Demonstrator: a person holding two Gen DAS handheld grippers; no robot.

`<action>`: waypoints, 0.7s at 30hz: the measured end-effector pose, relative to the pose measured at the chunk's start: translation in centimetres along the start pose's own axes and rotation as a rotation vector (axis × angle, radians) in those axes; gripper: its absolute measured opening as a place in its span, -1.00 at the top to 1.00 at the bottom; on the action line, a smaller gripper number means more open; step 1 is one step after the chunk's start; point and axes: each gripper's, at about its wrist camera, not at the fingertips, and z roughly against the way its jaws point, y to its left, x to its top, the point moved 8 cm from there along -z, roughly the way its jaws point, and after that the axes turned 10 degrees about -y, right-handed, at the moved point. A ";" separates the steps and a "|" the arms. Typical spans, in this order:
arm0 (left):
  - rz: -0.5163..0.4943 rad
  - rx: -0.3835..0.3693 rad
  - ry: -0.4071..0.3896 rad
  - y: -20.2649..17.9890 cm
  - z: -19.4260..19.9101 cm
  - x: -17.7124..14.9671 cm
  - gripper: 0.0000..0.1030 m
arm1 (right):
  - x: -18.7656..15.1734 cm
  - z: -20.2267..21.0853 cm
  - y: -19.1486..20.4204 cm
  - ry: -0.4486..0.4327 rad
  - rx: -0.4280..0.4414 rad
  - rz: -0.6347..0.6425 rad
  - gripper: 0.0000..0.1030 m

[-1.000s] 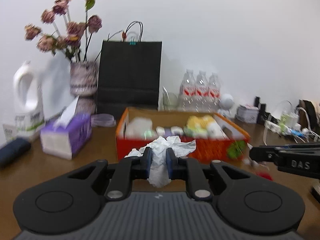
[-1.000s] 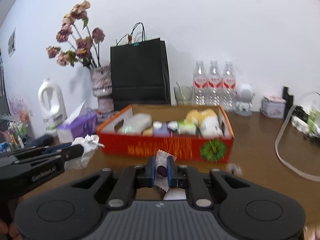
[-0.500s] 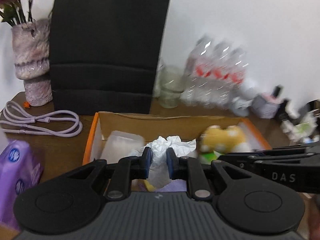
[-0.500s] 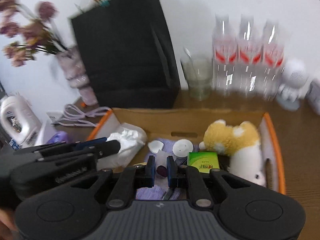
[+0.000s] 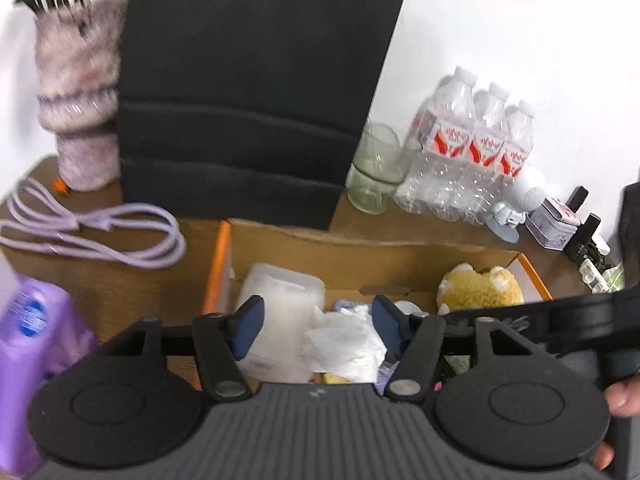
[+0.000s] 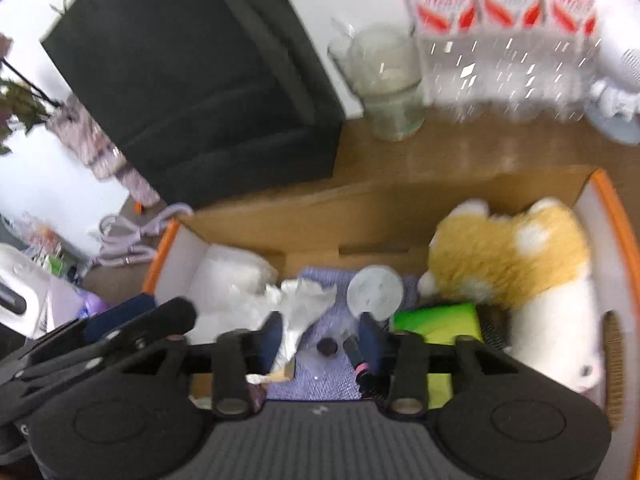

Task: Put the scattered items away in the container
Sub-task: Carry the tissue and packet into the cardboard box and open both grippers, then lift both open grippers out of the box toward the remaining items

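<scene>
The orange cardboard box [image 5: 218, 268] [image 6: 608, 196] lies below both grippers. My left gripper [image 5: 316, 322] is open above the box; the crumpled white tissue [image 5: 344, 344] [image 6: 300, 300] lies loose between its fingers, among the box's contents. My right gripper [image 6: 320, 336] is open over the box's middle; the small wrapped purple candy [image 6: 327, 346] lies below it on a purple cloth [image 6: 320, 376]. In the box are also a yellow plush toy [image 6: 508, 260], a green packet [image 6: 440, 316], a white lid [image 6: 374, 290] and a clear plastic tub [image 5: 280, 300].
A black paper bag [image 5: 256, 80] stands behind the box, with a vase [image 5: 80, 100] and a lilac cable [image 5: 100, 228] to its left. A glass [image 5: 374, 172] and water bottles [image 5: 472, 148] stand at the back right. A purple tissue pack [image 5: 32, 344] sits at the left.
Both grippers moved forward over the box and opened. The tissue dropped from the left gripper and the candy from the right into the box.
</scene>
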 end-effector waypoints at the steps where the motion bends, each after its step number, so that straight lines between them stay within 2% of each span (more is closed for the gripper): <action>1: 0.001 0.016 0.003 0.2 0.5 0.3 -0.42 | 0.3 1.0 0.1 -0.013 -0.003 0.001 0.09; 2: 0.003 0.034 0.011 0.3 0.9 0.5 -0.46 | 0.6 2.1 0.1 -0.021 -0.010 0.005 0.06; 3: 0.006 0.049 0.022 0.3 1.4 0.6 -0.59 | 0.8 3.1 0.1 -0.026 -0.026 0.012 0.03; 4: 0.002 0.064 0.030 0.3 1.8 0.6 -0.82 | 1.0 4.1 0.0 -0.032 -0.050 0.024 -0.10; 5: -0.015 0.081 0.034 0.3 2.2 0.5 -0.92 | 1.0 5.0 -0.1 -0.037 -0.080 0.045 -0.36; 7: -0.059 0.122 0.039 0.4 3.3 -0.2 -0.98 | 0.4 6.8 -0.4 -0.027 -0.164 0.127 -0.70; 10: -0.053 0.155 0.070 0.7 5.0 -1.8 -0.98 | -1.3 9.6 -1.4 -0.030 -0.256 0.218 -0.70; 13: -0.038 0.176 0.084 0.7 7.1 -3.0 -0.99 | -3.0 12.2 -2.0 -0.042 -0.255 0.197 -0.70; 15: -0.056 0.188 0.059 0.3 9.1 -3.4 -0.99 | -3.9 14.1 -1.8 -0.069 -0.232 0.181 -0.70; 17: -0.079 0.193 -0.001 -0.4 11.4 -3.6 -1.00 | -4.9 16.2 -1.2 -0.124 -0.212 0.189 -0.70; 21: -0.142 0.203 -0.197 -2.1 16.3 -4.1 -1.00 | -7.0 19.9 0.4 -0.325 -0.187 0.234 -0.71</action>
